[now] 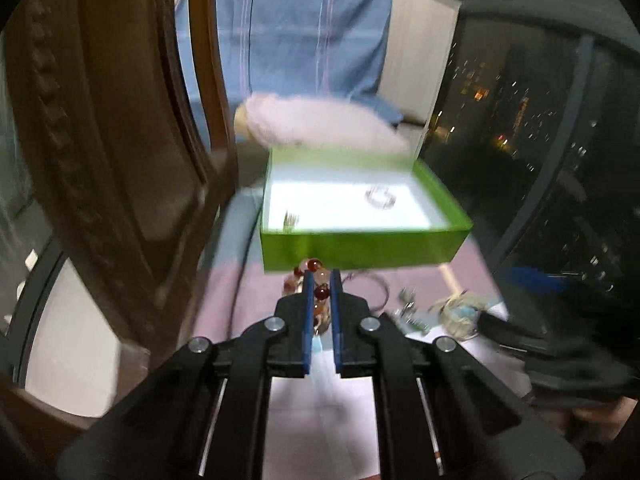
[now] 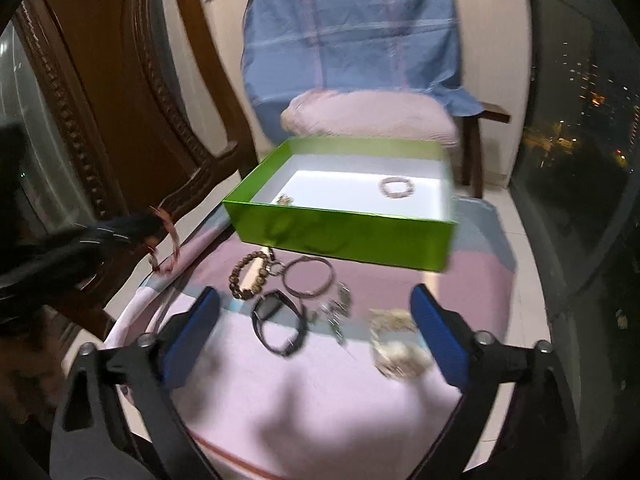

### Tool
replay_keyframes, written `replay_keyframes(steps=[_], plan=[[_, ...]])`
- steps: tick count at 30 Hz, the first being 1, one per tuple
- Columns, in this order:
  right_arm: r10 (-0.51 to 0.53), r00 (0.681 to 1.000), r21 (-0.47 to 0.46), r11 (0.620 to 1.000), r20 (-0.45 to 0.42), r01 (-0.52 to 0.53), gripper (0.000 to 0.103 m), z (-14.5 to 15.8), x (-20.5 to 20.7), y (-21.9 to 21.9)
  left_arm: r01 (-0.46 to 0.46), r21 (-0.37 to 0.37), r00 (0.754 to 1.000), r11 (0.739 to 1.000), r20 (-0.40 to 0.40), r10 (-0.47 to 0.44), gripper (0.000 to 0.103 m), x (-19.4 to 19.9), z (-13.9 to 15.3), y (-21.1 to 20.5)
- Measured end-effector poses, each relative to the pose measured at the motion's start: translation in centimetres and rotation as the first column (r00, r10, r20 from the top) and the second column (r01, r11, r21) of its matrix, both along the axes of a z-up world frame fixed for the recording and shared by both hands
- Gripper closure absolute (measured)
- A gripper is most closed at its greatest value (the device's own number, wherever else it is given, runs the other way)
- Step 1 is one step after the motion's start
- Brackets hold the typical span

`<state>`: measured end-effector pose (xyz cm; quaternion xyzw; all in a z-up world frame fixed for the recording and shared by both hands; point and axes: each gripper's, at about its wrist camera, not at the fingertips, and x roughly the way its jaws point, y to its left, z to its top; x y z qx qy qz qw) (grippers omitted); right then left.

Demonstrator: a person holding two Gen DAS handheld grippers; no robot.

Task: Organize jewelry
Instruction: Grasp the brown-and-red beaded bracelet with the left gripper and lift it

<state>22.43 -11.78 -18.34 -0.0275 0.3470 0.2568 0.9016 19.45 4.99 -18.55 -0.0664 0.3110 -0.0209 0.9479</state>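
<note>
My left gripper is shut on a red and orange beaded bracelet, held above the table just before the green box. It also shows at the left of the right wrist view, off the table's edge. The green box is open, with a silver bracelet and a small piece inside. My right gripper is open and empty above loose jewelry: a brown bead bracelet, a pink cord bracelet, a black watch, earrings and a pale chain pile.
The table has a pink cloth. A carved wooden chair stands at left. A chair with a blue cloth and a pink cushion stands behind the box. A dark window is at right.
</note>
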Motion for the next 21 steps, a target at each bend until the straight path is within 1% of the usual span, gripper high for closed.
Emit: replay_keyframes(steps=[2,3,4,6,7,8,10,11,13,14,17,19,20,21], plan=[[0.039,0.997,-0.049,0.998,-0.069,-0.042,0.024,-1.0,2.8,3.2,0.002,0.0,0.999,1.0,0.041,-0.002,0.095,-1.0,0.9,0.4],[0.051,0.994,-0.066,0.996,-0.095,-0.058,0.033,-1.6,3.7,4.4,0.005,0.007,0.998,1.0,0.057,-0.005,0.095,-1.3,1.3,0.7],[0.06,0.991,-0.088,0.994,-0.121,-0.071,0.04,-2.4,4.8,5.8,0.005,0.008,0.998,1.0,0.064,-0.006,0.095,-1.5,1.5,0.8],[0.083,0.982,-0.132,0.986,-0.167,-0.106,0.049,-3.8,6.5,8.3,0.002,-0.013,0.998,1.0,0.064,-0.001,0.095,-1.6,1.6,1.5],[0.094,0.979,-0.162,0.979,-0.18,-0.123,0.054,-4.4,7.0,9.6,-0.005,-0.022,0.998,1.0,0.06,0.006,0.095,-1.4,1.5,1.7],[0.1,0.978,-0.186,0.973,-0.183,-0.134,0.058,-4.8,7.4,10.6,-0.007,-0.028,0.998,1.0,0.057,0.009,0.095,-1.6,1.5,2.2],[0.103,0.977,-0.23,0.962,-0.189,-0.145,0.067,-5.6,8.2,12.1,-0.017,-0.025,0.998,1.0,0.054,0.018,0.095,-1.8,1.5,2.6],[0.095,0.976,-0.241,0.96,-0.198,-0.142,0.069,-5.9,8.7,12.7,-0.017,-0.023,0.998,1.0,0.055,0.019,0.095,-1.9,1.6,2.8],[0.084,0.971,-0.237,0.962,-0.224,-0.138,0.077,-6.2,9.7,13.2,-0.019,-0.028,0.998,0.999,0.055,0.02,0.095,-1.9,1.7,3.1],[0.084,0.966,-0.23,0.963,-0.245,-0.143,0.078,-6.3,10.1,13.5,-0.019,-0.032,0.998,0.999,0.054,0.02,0.095,-2.1,1.8,3.1],[0.089,0.956,-0.228,0.961,-0.278,-0.156,0.087,-6.9,11.1,14.3,-0.019,-0.038,0.999,0.999,0.046,0.021,0.095,-1.8,1.7,3.2],[0.089,0.948,-0.232,0.959,-0.305,-0.165,0.1,-7.5,11.6,14.7,-0.023,-0.043,0.999,0.999,0.039,0.024,0.095,-1.6,1.6,3.4],[0.088,0.94,-0.227,0.959,-0.329,-0.17,0.1,-8.0,11.9,14.8,-0.024,-0.046,0.999,0.999,0.036,0.026,0.095,-1.6,1.6,3.5],[0.09,0.94,-0.224,0.96,-0.33,-0.171,0.1,-8.1,11.9,14.8,-0.027,-0.05,0.999,0.998,0.032,0.029,0.095,-1.4,1.5,3.7]])
